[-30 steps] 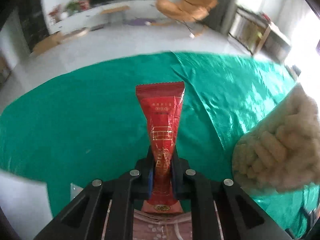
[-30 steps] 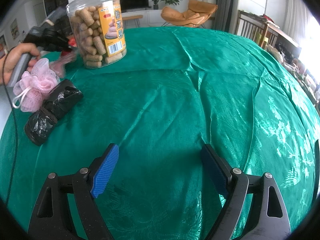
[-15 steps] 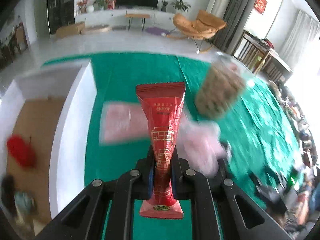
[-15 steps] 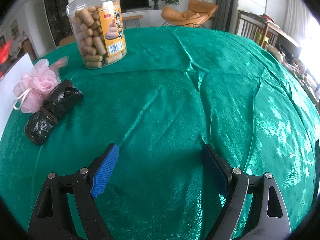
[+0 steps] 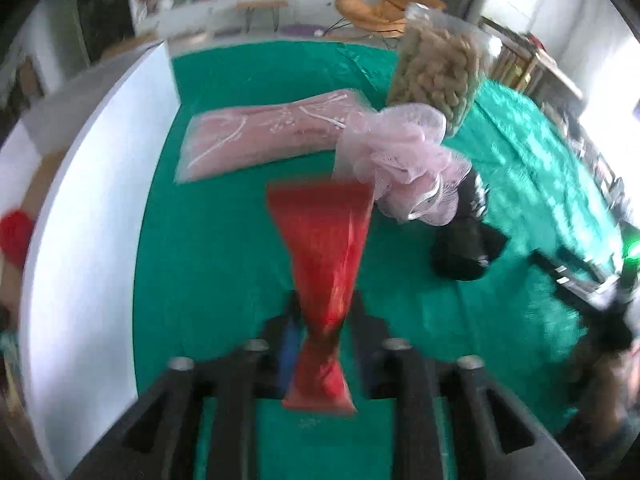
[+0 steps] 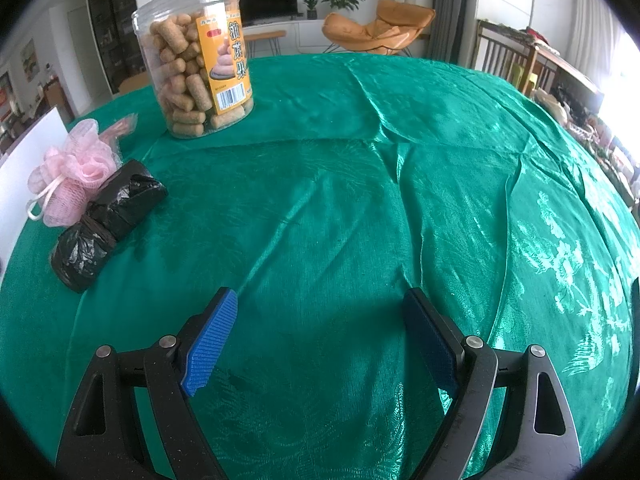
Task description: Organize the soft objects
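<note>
Left gripper [image 5: 322,332] swung toward pink mesh pouf [image 5: 404,160], fingers clamping red packet [image 5: 324,264], right gripper [image 6: 320,336] fingers wide apart, empty

Right tool [image 6: 316,336] gaping, empty, above green tablecloth [image 6: 360,200].

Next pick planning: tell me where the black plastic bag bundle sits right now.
In the right wrist view the black plastic bag bundle lies at the far left on the green tablecloth, touching the pink bath pouf, nearer the camera than the snack jar.
</note>
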The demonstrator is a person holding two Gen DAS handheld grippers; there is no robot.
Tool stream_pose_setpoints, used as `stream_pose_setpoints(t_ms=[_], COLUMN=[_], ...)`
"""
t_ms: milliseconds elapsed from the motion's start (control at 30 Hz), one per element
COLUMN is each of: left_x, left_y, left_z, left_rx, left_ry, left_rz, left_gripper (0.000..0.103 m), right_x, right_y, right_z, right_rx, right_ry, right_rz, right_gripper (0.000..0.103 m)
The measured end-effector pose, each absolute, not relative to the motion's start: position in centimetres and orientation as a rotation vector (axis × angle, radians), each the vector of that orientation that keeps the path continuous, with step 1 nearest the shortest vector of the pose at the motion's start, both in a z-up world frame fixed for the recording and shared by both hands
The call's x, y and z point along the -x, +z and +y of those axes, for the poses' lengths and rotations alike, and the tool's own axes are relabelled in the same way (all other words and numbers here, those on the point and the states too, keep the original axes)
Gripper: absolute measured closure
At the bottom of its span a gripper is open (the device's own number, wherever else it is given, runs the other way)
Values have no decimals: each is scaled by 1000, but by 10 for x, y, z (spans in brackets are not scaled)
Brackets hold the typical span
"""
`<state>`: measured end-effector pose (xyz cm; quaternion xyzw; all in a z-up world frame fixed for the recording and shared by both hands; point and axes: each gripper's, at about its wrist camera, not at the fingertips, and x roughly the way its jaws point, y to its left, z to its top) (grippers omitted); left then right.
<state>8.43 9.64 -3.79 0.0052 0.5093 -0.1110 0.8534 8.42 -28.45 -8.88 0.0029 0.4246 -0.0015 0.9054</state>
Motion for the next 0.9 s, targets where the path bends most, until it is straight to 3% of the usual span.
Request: stream_pose_setpoints(t_ms=[33, 100, 467, 533, 600, 900], left_x=[-85, -84, -76, -74, -74, -77], left_y=[-44, -49, -79, -80, -83, -84], left_z=[93, 92, 90, 91, 96, 101], left_rx=[-27, -41, -119, -137, -114, -73], left_ry=[-240, -225, -198, -176, -158, -156], left_rz=[1057, 1035, 977, 954, 943, 940], left_gripper=[28, 16, 14, 3, 0, 0], right_x=[-84, -84, -84, -84, -84, -84], right_y=[-89, -89, -88, -87, -87, -88], right_z=[-284, -285, -287, -287, -287, -288], right_rx=[-9, -14, -21, -24, -23, -23], right_ry=[-2, 2, 8, 10, 9, 9], right_rz=[876, 875, 873, 872, 873, 873], right_gripper=[16, 16, 16, 16, 16, 16])
